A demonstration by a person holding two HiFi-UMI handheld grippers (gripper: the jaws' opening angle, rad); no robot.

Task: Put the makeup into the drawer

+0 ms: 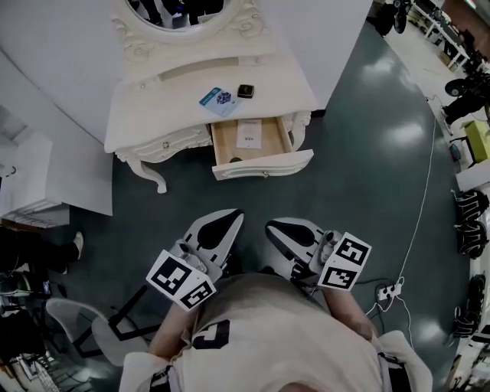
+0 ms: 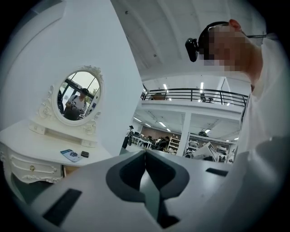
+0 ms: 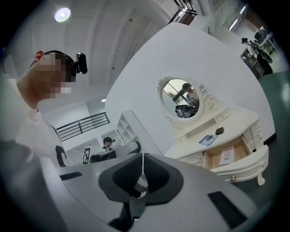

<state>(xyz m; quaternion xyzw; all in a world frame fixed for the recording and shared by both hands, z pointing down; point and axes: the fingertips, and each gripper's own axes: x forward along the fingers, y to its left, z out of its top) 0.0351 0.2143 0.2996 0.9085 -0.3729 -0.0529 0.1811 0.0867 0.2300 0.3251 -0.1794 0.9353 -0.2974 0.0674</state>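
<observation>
A small black makeup compact (image 1: 245,91) and a blue packet (image 1: 219,100) lie on the white dressing table (image 1: 153,115). Below them the drawer (image 1: 264,164) stands pulled out, with a white paper (image 1: 249,132) and a small dark thing (image 1: 236,160) inside. Both grippers are held near the person's chest, well short of the table. My left gripper (image 1: 239,215) is shut with nothing in it, its jaws (image 2: 145,154) meeting. My right gripper (image 1: 269,225) is likewise shut and empty (image 3: 142,156). The right gripper view shows the compact (image 3: 219,131) and the open drawer (image 3: 240,164).
An oval mirror (image 1: 184,15) tops the table. A white cabinet (image 1: 46,184) stands left, a chair (image 1: 84,325) at lower left. A power strip (image 1: 389,291) with a cable lies on the dark floor to the right. Other people work in the background.
</observation>
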